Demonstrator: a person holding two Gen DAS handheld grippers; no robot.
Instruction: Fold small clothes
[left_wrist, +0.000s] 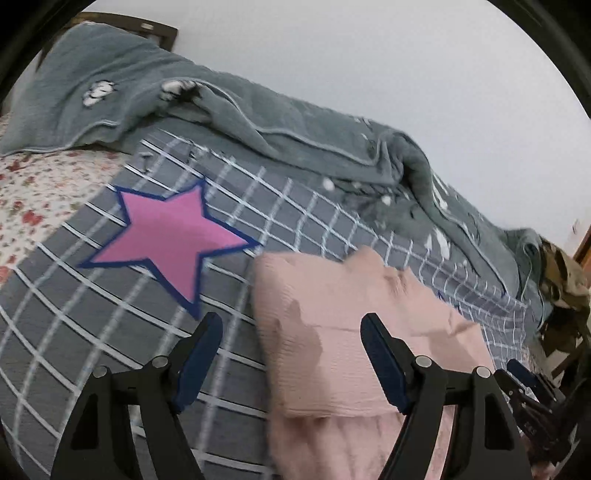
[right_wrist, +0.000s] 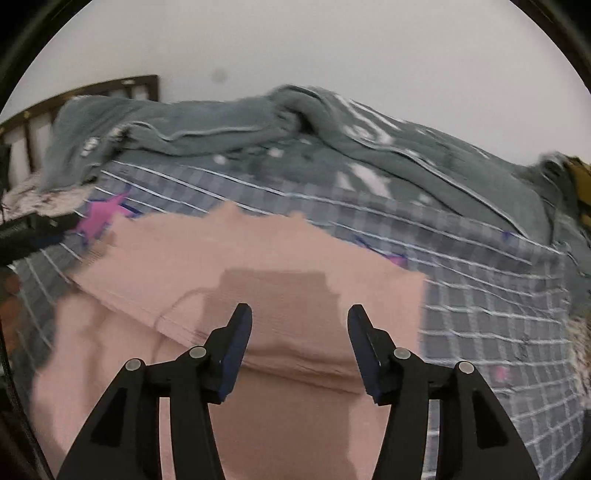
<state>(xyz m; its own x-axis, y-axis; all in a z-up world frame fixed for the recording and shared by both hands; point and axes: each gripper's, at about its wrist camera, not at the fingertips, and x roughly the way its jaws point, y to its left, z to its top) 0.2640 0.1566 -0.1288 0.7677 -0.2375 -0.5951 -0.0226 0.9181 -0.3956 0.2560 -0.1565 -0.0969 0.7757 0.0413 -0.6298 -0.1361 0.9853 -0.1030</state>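
A pale pink garment (left_wrist: 354, 332) lies partly folded on the grey checked bedspread (left_wrist: 92, 314), one layer turned over another. My left gripper (left_wrist: 291, 325) is open and empty, hovering over the garment's left edge. In the right wrist view the same pink garment (right_wrist: 258, 266) fills the lower middle. My right gripper (right_wrist: 299, 317) is open and empty just above it, casting a shadow on the cloth. The right gripper also shows at the far right of the left wrist view (left_wrist: 532, 384).
A pink star with a blue outline (left_wrist: 173, 236) is printed on the bedspread left of the garment. A rumpled grey blanket (left_wrist: 258, 122) lies along the back by the wall. A floral sheet (left_wrist: 40, 184) and a dark headboard (right_wrist: 92, 92) are at the left.
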